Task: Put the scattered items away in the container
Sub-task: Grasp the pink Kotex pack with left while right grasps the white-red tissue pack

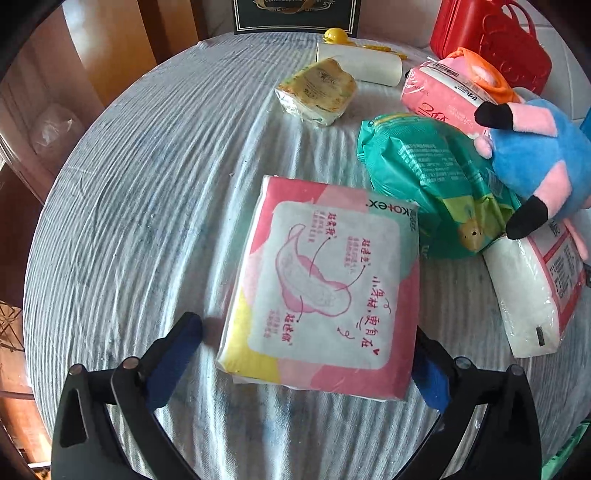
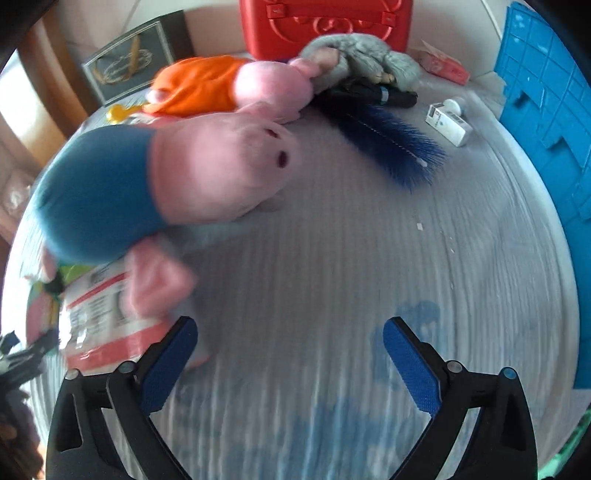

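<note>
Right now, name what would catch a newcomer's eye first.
The pink pad pack lies flat between the open left gripper, its pads apart from it. A blue-bodied pig plush sprawls over packets left of the empty, open right gripper. A red case stands behind.

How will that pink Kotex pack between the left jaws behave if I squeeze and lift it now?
The Kotex pack lies flat in glossy film, so the pads may slip on it. It looks soft and puffy, likely to give under a squeeze and light for its bulk. The left gripper stands open around its near end, so it may sag at the far end.
</note>
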